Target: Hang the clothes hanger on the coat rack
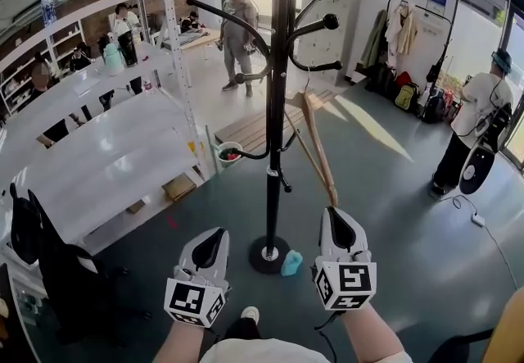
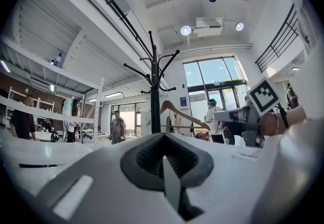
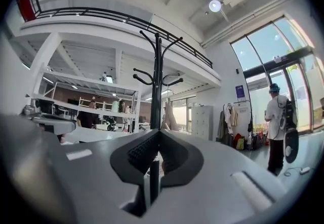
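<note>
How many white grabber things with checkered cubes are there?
2. The white left gripper sits lower left, jaws shut and empty; the white right gripper lower right, shut on the wooden clothes hanger. None seems hidden.

The grey-green floor [image 1: 393, 165] carries the coat rack [image 1: 276, 124] on its round base at lower centre. A small blue object [image 1: 291, 263] lies just beside that base, a wooden pallet [image 1: 250, 130] mid-frame and a white plug [image 1: 477, 220] at right.
</note>
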Demonstrator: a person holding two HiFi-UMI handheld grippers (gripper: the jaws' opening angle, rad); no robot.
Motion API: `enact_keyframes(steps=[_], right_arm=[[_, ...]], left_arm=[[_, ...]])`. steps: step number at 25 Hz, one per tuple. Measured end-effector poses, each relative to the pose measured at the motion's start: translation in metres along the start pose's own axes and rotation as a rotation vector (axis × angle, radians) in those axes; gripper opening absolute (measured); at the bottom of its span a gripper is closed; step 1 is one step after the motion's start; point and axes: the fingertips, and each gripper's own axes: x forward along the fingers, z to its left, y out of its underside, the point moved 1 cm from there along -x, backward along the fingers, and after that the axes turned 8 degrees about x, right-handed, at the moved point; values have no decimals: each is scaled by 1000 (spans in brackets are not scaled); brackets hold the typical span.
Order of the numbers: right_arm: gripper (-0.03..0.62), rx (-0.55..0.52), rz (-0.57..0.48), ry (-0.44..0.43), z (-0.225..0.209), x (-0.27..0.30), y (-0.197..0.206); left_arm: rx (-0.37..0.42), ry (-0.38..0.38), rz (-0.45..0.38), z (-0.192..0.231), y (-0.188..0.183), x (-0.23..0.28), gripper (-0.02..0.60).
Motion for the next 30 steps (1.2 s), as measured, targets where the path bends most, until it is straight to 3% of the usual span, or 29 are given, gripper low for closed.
enact_keyframes(steps=[4,9,13,20,26,30], right_arm=[[26,26,65,-49,3,-32,33],[26,-26,101,-90,13,-77,66],[26,37,139,-104,21,-105,88],[26,25,118,-85,40,-156,80],[26,24,82,-66,69,-217,65],[26,13,108,-108,103,-268,67]], left_arm=[[16,-7,-7,-17,-7,-17,0],[23,-33,0,-40,-9,-49,0],[15,-36,19,-54,-2,-71,0],[11,-14,9,-75,-13,-118,0],[21,-9,7,-90,-31,-191,0],[23,10,10,-108,-33,-246,0]])
